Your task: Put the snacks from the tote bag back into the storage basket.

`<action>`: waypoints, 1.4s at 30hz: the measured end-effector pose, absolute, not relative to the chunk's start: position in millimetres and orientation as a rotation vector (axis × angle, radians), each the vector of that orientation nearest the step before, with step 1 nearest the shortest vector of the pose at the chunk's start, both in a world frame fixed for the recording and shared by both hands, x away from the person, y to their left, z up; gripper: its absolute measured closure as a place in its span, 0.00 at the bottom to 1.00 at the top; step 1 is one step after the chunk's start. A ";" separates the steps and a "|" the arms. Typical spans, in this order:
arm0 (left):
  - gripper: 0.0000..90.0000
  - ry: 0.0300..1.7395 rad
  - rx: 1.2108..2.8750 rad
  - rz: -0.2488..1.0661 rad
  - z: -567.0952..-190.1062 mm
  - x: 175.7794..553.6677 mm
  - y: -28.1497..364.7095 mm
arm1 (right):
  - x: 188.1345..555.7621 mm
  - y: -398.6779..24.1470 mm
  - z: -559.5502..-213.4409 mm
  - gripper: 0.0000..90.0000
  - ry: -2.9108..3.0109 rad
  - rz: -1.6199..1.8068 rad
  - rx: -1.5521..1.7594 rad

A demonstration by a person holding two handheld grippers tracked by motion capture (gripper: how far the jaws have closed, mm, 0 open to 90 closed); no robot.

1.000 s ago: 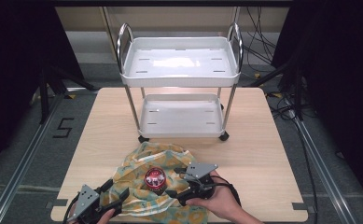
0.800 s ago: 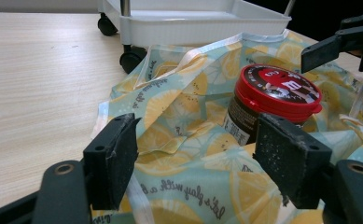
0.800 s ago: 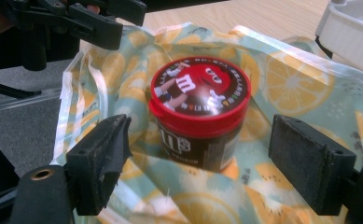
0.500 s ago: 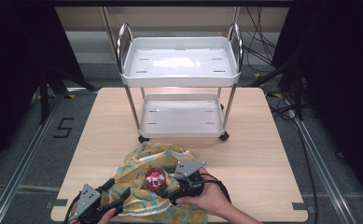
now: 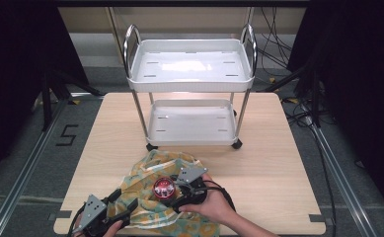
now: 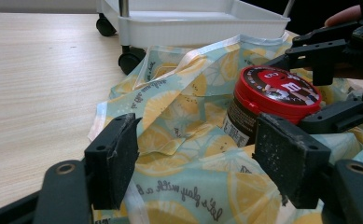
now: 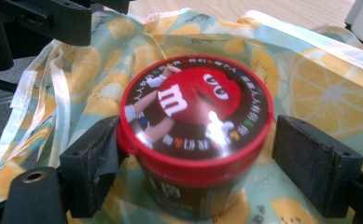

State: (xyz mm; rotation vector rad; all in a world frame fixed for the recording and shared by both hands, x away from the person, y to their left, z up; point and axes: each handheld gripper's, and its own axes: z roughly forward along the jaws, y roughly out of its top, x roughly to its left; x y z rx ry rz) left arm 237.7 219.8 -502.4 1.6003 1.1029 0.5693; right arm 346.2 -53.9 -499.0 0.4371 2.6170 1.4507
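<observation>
Item 1 — small round dark-brown plastic tub (image 5: 164,187) with a glossy red printed lid. Standing upright on the cloth, lower centre of the high view, near the table's front edge. Centred in the right gripper view (image 7: 195,135); at the right in the left gripper view (image 6: 272,102).

Item 2 — right gripper (image 5: 172,193), black, two-jawed, hand-held. Brought in leftward over the last second from a spot just right of the tub; now straddling it (image 7: 216,163). Jaws spread wider than the lid: one pad at or against the red rim, the other with a clear gap. Not yet clamped. Judged as the approach done and the squeeze next, with a lift likely after that.

Item 3 — left gripper (image 5: 123,210), same make, lower left of the high view. Much where it was a second ago. Jaws wide apart (image 6: 198,163), gripping nothing, with only the cloth lying beneath and beyond them.

Item 4 — crumpled pale-blue fabric cloth with yellow lemon print (image 5: 150,168). Spread under the tub, rumpled towards the cart. Possibly a bag; cannot tell.

Item 5 — white two-tier plastic cart with chrome posts and black castors (image 5: 192,85). Upper centre of the high view, both trays bare, well apart from the tub.

Item 6 — light wooden table (image 5: 278,163).
</observation>
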 end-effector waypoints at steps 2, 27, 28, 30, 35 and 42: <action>0.33 1.101 1.602 0.569 -502.3 237.6 220.0 | 346.7 -52.2 -499.5 0.20 2.616 1.446 0.433; 0.33 1.104 1.604 0.581 -501.5 236.8 219.3 | 344.3 -45.0 -501.2 0.29 2.560 1.470 0.378; 0.33 1.101 1.602 0.579 -501.8 237.1 219.3 | 343.4 -44.9 -500.8 0.29 2.555 1.469 0.386; 0.33 1.095 1.597 0.575 -502.5 237.8 219.2 | 343.7 -44.8 -500.5 0.29 2.554 1.459 0.368; 0.34 1.100 1.604 0.582 -501.9 237.2 219.6 | 343.6 -45.5 -498.1 0.29 2.550 1.457 0.360; 0.34 1.104 1.598 0.585 -501.7 236.9 219.5 | 343.8 -46.1 -489.8 0.29 2.532 1.484 0.353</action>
